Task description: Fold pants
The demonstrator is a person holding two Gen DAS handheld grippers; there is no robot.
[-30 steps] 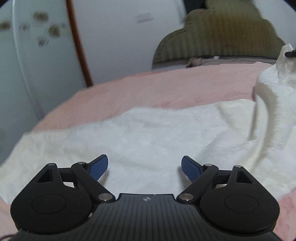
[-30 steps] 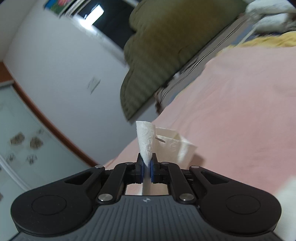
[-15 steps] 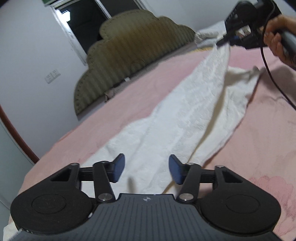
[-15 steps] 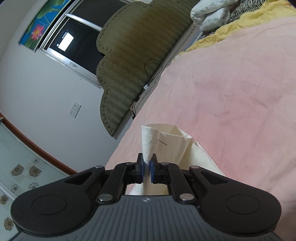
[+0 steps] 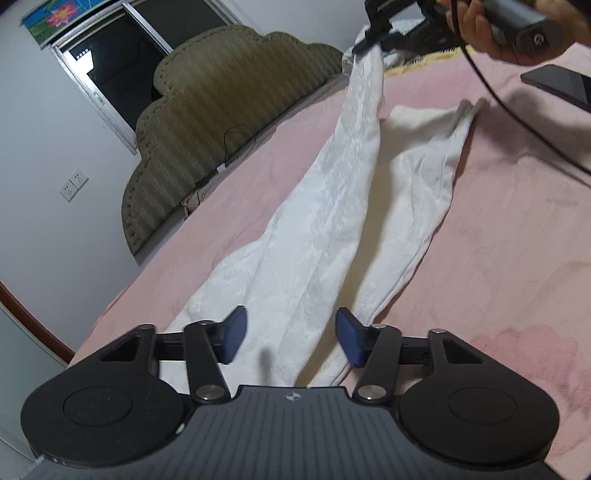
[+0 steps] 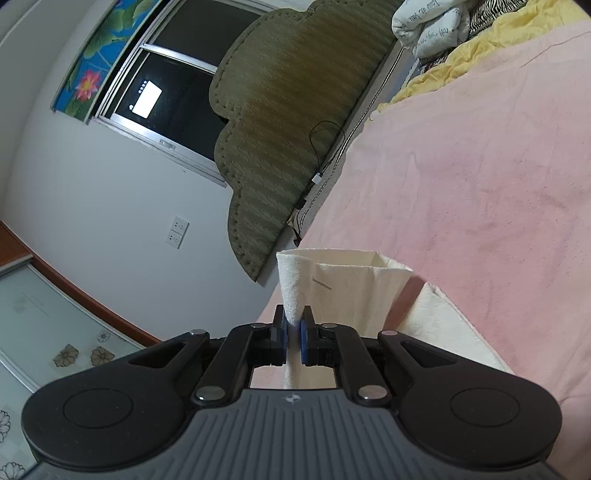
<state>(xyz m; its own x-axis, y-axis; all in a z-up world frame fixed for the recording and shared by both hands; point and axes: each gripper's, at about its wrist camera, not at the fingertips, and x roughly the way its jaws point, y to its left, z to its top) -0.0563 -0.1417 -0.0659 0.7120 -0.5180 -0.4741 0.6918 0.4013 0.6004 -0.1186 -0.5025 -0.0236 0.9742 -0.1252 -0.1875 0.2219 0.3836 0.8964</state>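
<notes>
Since a second ago our left gripper (image 5: 291,334) has swung from looking across the cloth to looking along the length of the pants (image 5: 325,221), and its jaws have narrowed a little but remain released, gripping nothing. Our right gripper (image 6: 294,326) has stayed clenched on one leg cuff throughout and now holds it lifted off the bed (image 5: 498,240).

Our reading: one leg is raised and stretched, ready to be carried over the other; the lengthwise fold looks just begun.

Position: in the left wrist view the pants run from between the blue pads (image 5: 234,332) up toward 1 o'clock, where the lifted leg meets the right gripper (image 5: 373,35) at the top edge. The second leg lies flat on the pink sheet at about 2 o'clock. The waist end sits directly under and between the left jaws; contact cannot be told.

In the right wrist view the pinched cuff stands at 12 o'clock from the jaws.
</notes>
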